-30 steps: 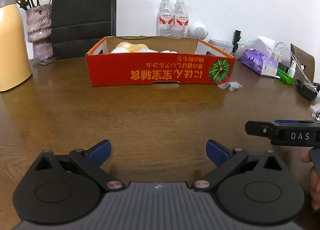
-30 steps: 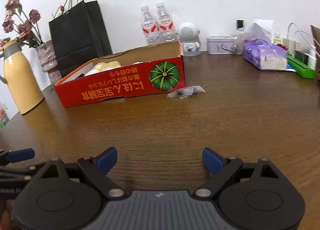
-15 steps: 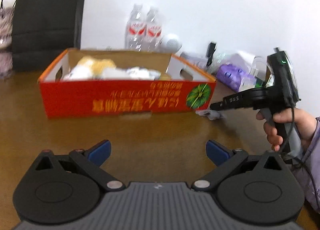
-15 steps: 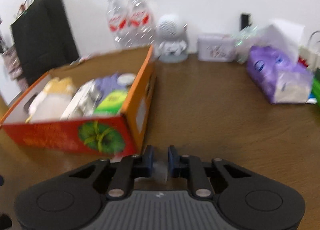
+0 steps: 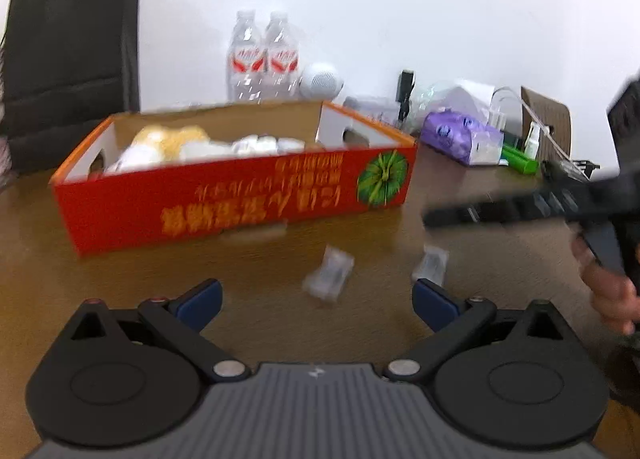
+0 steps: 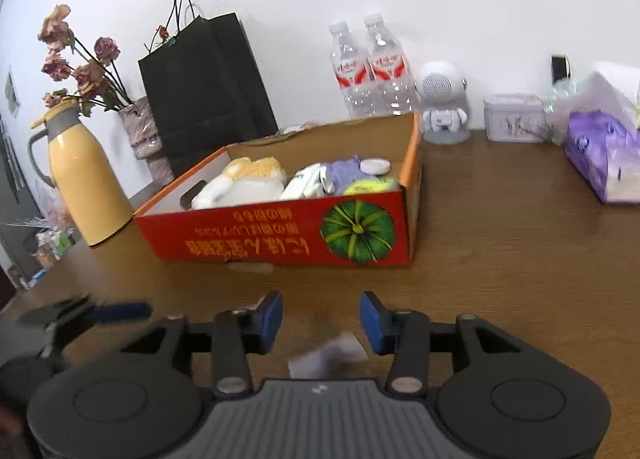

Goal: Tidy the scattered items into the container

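Note:
The red cardboard box (image 5: 240,203) (image 6: 280,239) stands on the brown table and holds several items, among them a yellow-white plush (image 6: 248,175). A small clear plastic wrapper (image 5: 330,273) (image 6: 328,351) appears blurred just in front of the box, between and below the right gripper's fingers; I cannot tell whether it touches the table. A second blurred clear piece (image 5: 432,263) shows to its right. My left gripper (image 5: 316,303) is open and empty. My right gripper (image 6: 320,319) is open, its fingers apart over the wrapper; it shows blurred at the right of the left wrist view (image 5: 520,207).
A yellow thermos (image 6: 84,179), a vase of dried flowers (image 6: 140,131) and a black paper bag (image 6: 204,87) stand left of the box. Two water bottles (image 6: 368,71), a white robot speaker (image 6: 442,103), a tin (image 6: 514,119) and a purple tissue pack (image 6: 604,155) line the back.
My right gripper was shut on the clear wrapper half a second ago; it has opened and pulled back, and the wrapper is loose below it. The left gripper stayed open and shifted slightly.

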Demonstrator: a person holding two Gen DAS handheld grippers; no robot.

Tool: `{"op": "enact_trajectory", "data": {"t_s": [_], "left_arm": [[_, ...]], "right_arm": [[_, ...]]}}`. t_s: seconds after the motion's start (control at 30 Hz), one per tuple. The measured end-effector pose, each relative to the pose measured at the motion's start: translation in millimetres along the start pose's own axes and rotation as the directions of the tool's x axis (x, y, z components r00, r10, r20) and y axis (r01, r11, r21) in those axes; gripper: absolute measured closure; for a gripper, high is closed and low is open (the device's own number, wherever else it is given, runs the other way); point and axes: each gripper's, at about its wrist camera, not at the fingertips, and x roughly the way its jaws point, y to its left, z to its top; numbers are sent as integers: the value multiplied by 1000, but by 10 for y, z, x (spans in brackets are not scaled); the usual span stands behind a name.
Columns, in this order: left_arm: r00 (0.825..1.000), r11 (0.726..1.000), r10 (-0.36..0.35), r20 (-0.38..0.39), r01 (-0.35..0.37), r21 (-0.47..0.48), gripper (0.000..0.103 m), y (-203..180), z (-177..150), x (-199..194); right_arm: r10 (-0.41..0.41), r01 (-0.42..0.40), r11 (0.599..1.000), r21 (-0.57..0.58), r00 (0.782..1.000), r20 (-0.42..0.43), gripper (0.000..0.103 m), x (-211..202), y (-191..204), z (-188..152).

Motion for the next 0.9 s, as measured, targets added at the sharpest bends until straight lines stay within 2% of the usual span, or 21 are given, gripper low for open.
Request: {"op": "enact_trajectory", "data": {"t_s": [0.03, 0.1, 0.17, 0.2, 0.27, 0.33, 0.4, 0.5, 0.53, 0.57, 0.6, 0.63, 0.67, 0.73, 0.77, 0.8, 0.87, 0.9], "left_arm": [[1000, 1000, 1, 1, -1, 10, 0, 9, 40, 55], [998, 1000, 3, -56, -3, 7, 3, 31, 150, 228], [993, 1000, -18, -119, 16, -22, 24, 67, 204, 391], [989, 1000, -11, -151, 8, -21, 41, 68, 204, 464], [989, 999, 43, -139, -39, 34, 51, 24, 172, 452], [990, 997, 37, -133, -28, 68, 70, 2, 137, 391], [991, 998, 31, -134, -24, 54, 77, 11, 115, 352], [992, 998, 45, -120, -39, 47, 79, 1, 101, 343], [992, 998, 53, -111, -48, 45, 74, 5, 105, 344], [994, 998, 60, -92, -56, 39, 63, 16, 119, 348], [995, 997, 66, -74, -64, 33, 33, 28, 147, 356], [996, 998, 60, -66, -58, 37, 19, 36, 179, 369], [997, 997, 56, -59, -53, 51, 20, 40, 209, 382], [998, 995, 29, -57, -23, 99, 22, 46, 257, 427], [998, 994, 20, -57, -14, 108, 24, 60, 271, 464], [998, 994, 9, -63, -2, 106, 31, 74, 272, 501], [993, 996, -29, -119, 39, 85, 48, 107, 265, 590], [992, 996, -27, -120, 37, 83, 55, 98, 246, 593]], "right_arm": [[7, -7, 1000, -21, 1000, -19, 60, -6, 8, -21], [4, -8, 996, -85, 999, -42, 59, 3, 80, -49], [-15, 6, 989, -151, 998, -56, 59, 30, 179, -81], [-33, 21, 984, -176, 997, -64, 59, 48, 234, -102], [-63, 44, 979, -200, 994, -93, 59, 72, 320, -139], [-79, 52, 976, -210, 990, -121, 58, 98, 361, -168], [-88, 61, 978, -197, 987, -135, 54, 139, 365, -180], [-145, 124, 977, -173, 983, -115, 46, 195, 358, -185], [-159, 141, 978, -156, 982, -105, 46, 208, 347, -179], [-169, 154, 977, -144, 981, -98, 46, 215, 336, -178], [-174, 161, 977, -138, 980, -93, 47, 224, 331, -174], [-176, 164, 978, -132, 981, -86, 48, 237, 325, -170], [-180, 170, 977, -127, 980, -78, 51, 249, 319, -164], [-193, 185, 976, -113, 979, -68, 68, 252, 297, -153], [-199, 191, 976, -105, 978, -65, 72, 249, 286, -150], [-198, 191, 976, -100, 978, -65, 83, 244, 277, -150], [-186, 180, 979, -93, 980, -62, 86, 235, 260, -158], [-186, 180, 979, -98, 981, -59, 86, 233, 263, -165]]}}
